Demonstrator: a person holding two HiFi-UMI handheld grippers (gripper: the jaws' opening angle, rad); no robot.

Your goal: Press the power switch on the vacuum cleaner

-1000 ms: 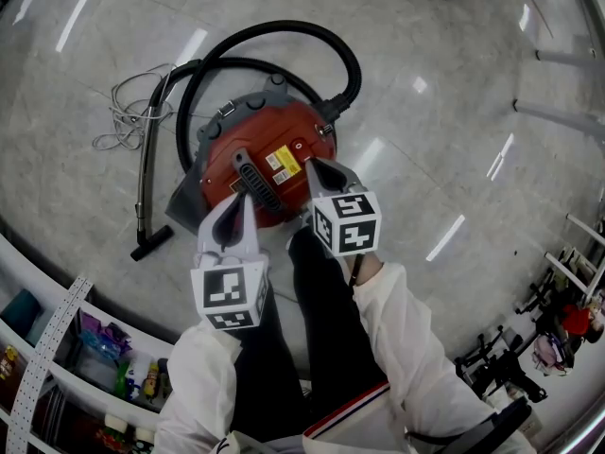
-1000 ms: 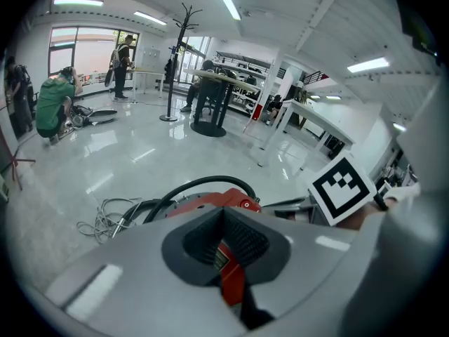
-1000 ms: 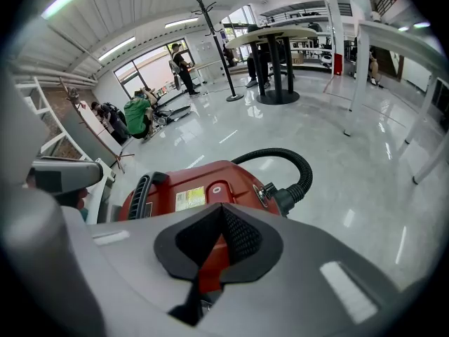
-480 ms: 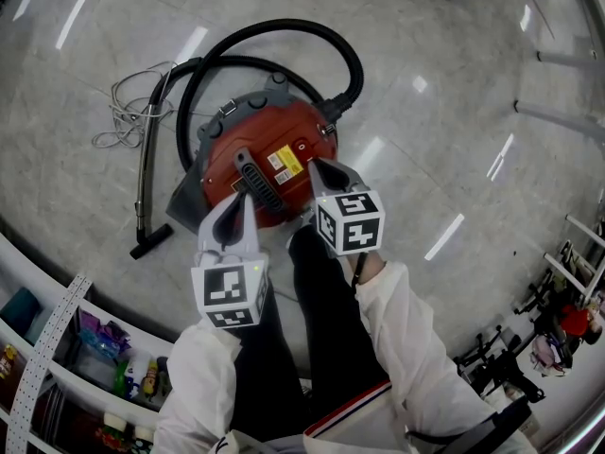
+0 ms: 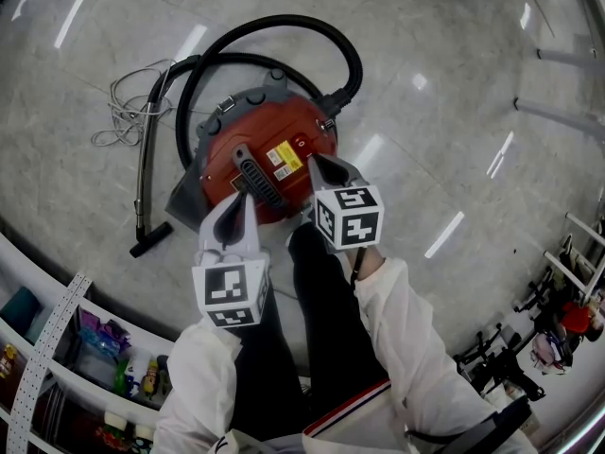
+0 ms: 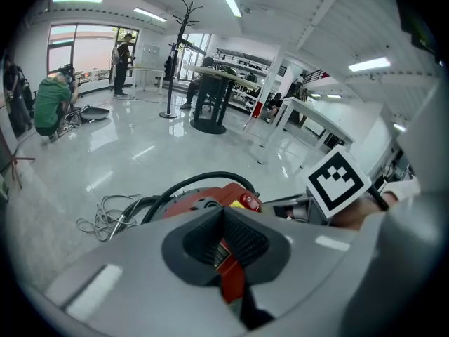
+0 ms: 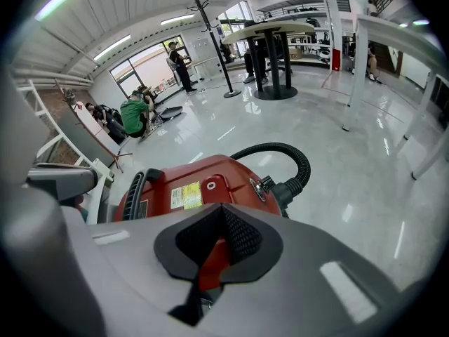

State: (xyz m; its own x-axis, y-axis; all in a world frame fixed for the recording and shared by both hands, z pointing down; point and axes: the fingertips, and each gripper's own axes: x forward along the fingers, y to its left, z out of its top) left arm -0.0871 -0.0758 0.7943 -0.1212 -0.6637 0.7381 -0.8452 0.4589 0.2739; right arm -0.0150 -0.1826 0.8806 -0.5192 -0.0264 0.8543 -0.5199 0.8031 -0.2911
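Not pressed yet. My right gripper [image 5: 315, 163] hovers near the power switch [image 5: 300, 144] on the vacuum cleaner [image 5: 248, 138], upper middle of the head view. The left gripper [image 5: 242, 199] is lower — both clenched, empty.

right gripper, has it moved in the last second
No: the right gripper sits just as close to the yellow label on the vacuum cleaner as before.

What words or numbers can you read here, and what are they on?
Yellow label on the red vacuum cleaner: print too small to read.
Power switch beside it: a white ring, maybe "O".
Cubes of the left gripper and right gripper: black-and-white square patterns, no letters.
No other text is readable.
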